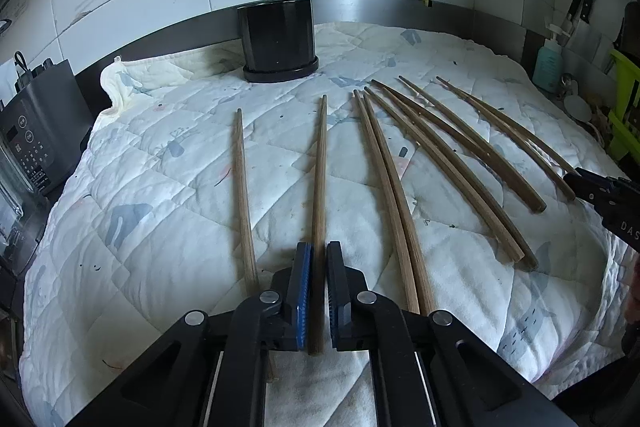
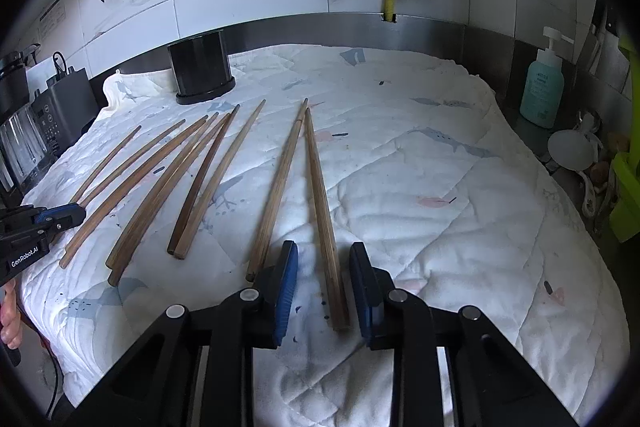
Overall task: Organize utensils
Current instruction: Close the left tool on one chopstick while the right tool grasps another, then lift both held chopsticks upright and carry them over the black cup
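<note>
Wooden chopstick (image 1: 319, 187) clamped by left gripper (image 1: 319, 259), pitched downward.

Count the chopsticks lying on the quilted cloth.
9 chopsticks: one in the left gripper, one left of it, one between the open right gripper, one beside that, five fanned between. Overlaps may hide another.

Bare quilted cloth (image 2: 440, 167) lying open toward 2 o'clock of the right claw (image 2: 324, 291), chopsticks (image 2: 192, 183) fanning across 10 o'clock, black holder (image 2: 200, 69) blocking 11 o'clock, soap bottle (image 2: 542, 83) edging the tabletop at 2 o'clock
</note>
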`<state>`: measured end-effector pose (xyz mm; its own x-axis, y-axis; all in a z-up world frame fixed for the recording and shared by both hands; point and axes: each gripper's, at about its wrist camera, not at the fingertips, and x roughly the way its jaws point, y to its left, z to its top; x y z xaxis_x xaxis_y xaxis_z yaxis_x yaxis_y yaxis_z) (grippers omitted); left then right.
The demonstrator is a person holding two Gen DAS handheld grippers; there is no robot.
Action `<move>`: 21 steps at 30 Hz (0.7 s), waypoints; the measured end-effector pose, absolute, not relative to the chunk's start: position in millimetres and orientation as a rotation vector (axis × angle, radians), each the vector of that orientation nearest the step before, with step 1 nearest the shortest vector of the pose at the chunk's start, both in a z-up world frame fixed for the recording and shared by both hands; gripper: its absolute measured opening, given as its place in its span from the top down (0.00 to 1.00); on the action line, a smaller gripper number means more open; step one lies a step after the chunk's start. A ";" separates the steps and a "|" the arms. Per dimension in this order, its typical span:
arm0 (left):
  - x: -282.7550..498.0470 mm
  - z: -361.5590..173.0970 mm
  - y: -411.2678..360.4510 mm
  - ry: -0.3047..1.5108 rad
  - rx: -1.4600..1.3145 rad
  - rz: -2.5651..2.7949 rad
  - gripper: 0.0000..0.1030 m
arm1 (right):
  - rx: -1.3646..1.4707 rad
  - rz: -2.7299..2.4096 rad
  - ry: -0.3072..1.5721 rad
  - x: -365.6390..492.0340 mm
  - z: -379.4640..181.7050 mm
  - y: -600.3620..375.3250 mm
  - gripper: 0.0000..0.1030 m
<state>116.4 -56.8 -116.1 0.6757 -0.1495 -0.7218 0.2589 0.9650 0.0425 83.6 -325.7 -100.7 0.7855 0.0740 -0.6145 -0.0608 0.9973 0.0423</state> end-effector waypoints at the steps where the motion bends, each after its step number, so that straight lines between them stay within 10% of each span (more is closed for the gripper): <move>1: 116.8 -116.2 -57.2 0.795 0.143 -0.231 0.93 | 0.019 0.071 0.657 84.0 -101.2 -325.4 0.73; 7: 120.0 -115.2 -52.9 0.798 0.115 -0.242 0.93 | -0.031 0.060 0.625 82.3 -101.2 -318.4 0.89; 21: 112.2 -77.6 -32.0 0.740 0.047 -0.273 0.94 | -0.071 0.071 0.564 77.0 -58.6 -308.1 0.91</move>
<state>112.2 -32.0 -77.6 0.7044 -0.2294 -0.6718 0.2622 0.9635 -0.0540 77.0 -308.1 -58.6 0.8430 0.0477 -0.5359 -0.0867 0.9951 -0.0478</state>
